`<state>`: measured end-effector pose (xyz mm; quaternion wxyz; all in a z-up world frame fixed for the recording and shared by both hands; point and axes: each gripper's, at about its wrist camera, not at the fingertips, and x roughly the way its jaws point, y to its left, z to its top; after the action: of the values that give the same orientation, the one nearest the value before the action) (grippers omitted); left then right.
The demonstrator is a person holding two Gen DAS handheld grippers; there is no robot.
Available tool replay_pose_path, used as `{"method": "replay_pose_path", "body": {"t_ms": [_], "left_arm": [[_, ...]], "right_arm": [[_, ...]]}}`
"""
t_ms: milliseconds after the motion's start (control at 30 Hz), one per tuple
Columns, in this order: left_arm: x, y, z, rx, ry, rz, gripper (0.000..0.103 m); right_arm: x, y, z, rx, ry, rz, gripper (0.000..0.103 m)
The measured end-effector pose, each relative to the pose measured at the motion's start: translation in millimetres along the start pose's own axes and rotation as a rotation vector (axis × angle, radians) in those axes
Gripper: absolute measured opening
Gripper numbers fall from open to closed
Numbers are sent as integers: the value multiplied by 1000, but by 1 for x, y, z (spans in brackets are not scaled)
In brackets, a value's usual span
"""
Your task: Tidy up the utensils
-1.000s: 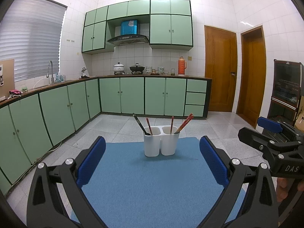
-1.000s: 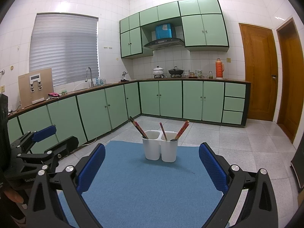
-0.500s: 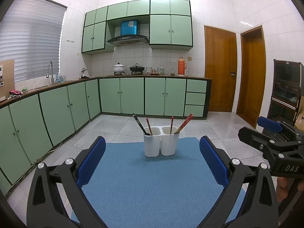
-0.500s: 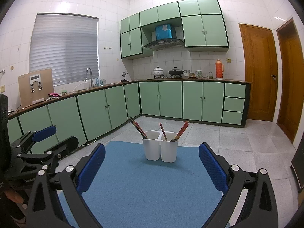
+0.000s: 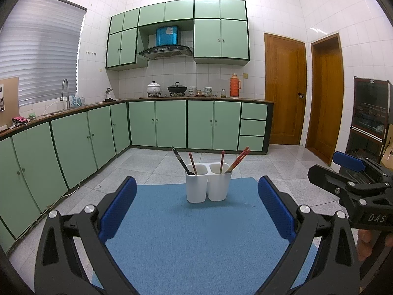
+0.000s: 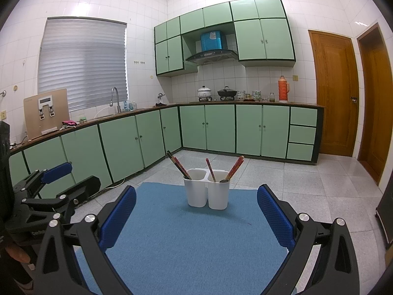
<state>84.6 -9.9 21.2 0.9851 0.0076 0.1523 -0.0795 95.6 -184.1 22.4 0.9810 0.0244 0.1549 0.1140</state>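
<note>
Hovering wide apart — left gripper (image 5: 196,207), right gripper (image 6: 196,209), utensil holder (image 5: 208,182) upright on blue mat (image 5: 196,241)

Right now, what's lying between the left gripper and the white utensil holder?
Nothing: only bare blue mat lies between the open left gripper and the white utensil holder, seen in the left wrist view.

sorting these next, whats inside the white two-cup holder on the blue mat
In the white holder, the left cup has a black utensil and one red chopstick; the right cup has three red chopsticks. The walls hide their lower ends.
</note>
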Motion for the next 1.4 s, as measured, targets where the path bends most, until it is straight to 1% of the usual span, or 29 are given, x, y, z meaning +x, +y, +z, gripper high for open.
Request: {"method": "replay_pose_path", "body": {"t_ms": [833, 1400], "left_arm": [[-1, 1, -1, 1, 2, 0, 96], [-4, 2, -1, -16, 2, -1, 96]], "right_arm": [[0, -1, 0, 0, -1, 0, 97], [-1, 0, -1, 2, 1, -2, 97]]}}
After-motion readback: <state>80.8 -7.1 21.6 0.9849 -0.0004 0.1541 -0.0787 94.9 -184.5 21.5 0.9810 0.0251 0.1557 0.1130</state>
